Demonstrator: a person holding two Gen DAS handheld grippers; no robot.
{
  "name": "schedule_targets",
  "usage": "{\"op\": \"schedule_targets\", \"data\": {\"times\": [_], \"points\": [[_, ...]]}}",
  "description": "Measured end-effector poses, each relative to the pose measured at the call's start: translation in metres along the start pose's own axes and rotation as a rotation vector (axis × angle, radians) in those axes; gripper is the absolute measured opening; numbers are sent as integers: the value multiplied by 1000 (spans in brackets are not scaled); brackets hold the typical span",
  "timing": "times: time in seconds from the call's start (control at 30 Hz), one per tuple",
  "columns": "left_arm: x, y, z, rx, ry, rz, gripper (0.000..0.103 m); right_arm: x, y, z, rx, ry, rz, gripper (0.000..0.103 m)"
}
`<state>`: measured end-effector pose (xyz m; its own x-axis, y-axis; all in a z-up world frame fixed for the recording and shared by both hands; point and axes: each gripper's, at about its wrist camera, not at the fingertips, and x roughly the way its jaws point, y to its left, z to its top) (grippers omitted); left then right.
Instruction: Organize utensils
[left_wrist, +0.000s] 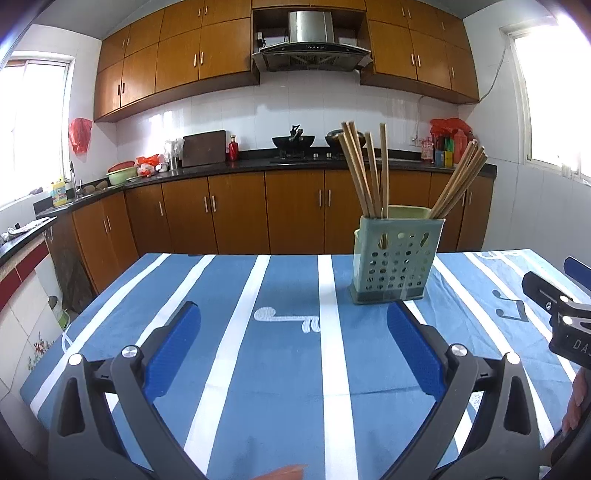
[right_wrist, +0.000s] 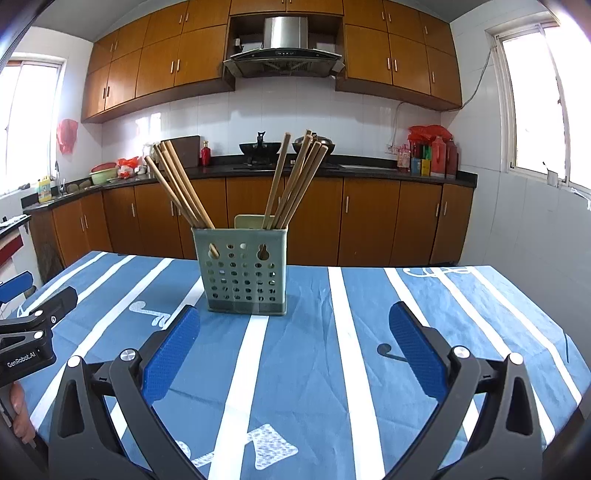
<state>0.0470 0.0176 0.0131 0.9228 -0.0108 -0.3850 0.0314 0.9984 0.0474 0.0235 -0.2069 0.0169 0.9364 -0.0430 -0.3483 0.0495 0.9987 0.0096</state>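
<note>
While both grippers hover with fingers spread wide and nothing held, a green perforated holder (right_wrist: 243, 271) stands upright on the striped blue tablecloth (right_wrist: 369, 332). Wooden chopsticks (right_wrist: 291, 181) lean inside the holder. The left gripper (left_wrist: 293, 325) and right gripper (right_wrist: 294, 325) sit near the holder, short of it.

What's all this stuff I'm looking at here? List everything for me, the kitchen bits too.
chopsticks: about ten, wooden, two leaning bunches in the holder
utensil holder: one, pale green, perforated, upright on the table
tablecloth: one, blue with white stripes and music notes, covering the table
cabinets: brown wood, above and below the counter
range hood: one, steel, over the stove
woks: two, black, on the stove
cutting board: one, dark, leaning on the wall
red bottle: one, beside the board
condiment bottles: several, mostly red, right end of the counter
left gripper: black, blue pads, jaws open, empty
right gripper: same, jaws open, empty
</note>
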Motion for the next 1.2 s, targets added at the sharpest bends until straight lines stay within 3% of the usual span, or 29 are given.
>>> {"op": "schedule_targets", "data": {"times": [1.2], "points": [[-5,-1,2,-23,7,-25,99,-6,-5,2,18,-10,-6,101]]}}
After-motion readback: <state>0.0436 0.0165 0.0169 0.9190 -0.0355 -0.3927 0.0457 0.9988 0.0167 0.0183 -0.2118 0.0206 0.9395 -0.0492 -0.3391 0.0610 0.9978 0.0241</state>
